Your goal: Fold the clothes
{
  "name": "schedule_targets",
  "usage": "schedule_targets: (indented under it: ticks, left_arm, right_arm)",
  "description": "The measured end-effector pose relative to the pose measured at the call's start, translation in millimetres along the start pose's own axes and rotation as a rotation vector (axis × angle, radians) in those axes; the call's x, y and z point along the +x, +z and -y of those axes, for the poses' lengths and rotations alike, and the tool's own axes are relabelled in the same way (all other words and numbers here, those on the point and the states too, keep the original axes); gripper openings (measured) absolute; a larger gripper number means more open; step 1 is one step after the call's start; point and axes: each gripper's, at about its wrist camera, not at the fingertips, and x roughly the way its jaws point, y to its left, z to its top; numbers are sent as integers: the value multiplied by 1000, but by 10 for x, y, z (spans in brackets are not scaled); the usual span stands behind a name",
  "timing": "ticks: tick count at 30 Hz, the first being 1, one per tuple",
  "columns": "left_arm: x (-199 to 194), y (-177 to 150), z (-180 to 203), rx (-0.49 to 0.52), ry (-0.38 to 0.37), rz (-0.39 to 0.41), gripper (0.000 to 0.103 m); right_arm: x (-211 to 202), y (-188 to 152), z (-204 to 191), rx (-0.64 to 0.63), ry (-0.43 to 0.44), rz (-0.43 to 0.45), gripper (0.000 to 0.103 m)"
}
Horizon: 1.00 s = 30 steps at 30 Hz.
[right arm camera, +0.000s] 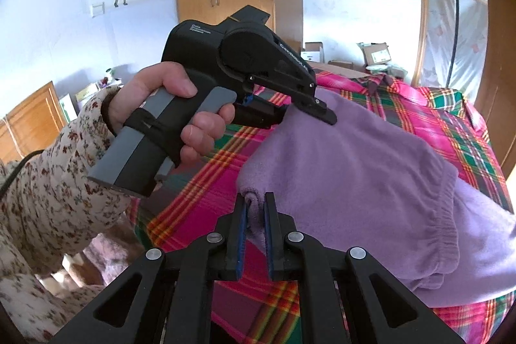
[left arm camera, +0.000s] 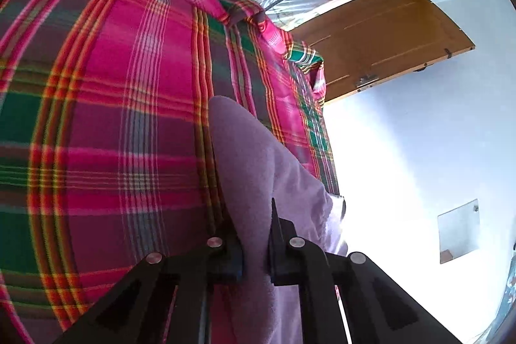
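Purple fleece garment (right arm camera: 354,170) pinched by both tongs, left (left arm camera: 254,234), right (right arm camera: 256,215); housing print illegible.

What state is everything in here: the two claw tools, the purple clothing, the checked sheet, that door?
Left gripper: shut on the purple garment.
Right gripper: shut on a bunched edge of the purple garment.
Purple garment: partly folded, lying on the sheet, held at two spots.
Plaid sheet: spread over the bed, rumpled at the far end.
Wooden door: open.

Garment (right arm camera: 354,170) on bedsheet (right arm camera: 206,202); left tool (right arm camera: 309,105) beyond right tool (right arm camera: 256,215).
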Motion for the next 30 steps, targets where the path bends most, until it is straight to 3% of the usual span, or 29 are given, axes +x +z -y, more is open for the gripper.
schedule_targets:
  ticks: [30]
  left_arm:
    - [-901,-4,-961,-102,169,105,10]
  right_arm:
    - [921,327,-685,-134,307,-118,10]
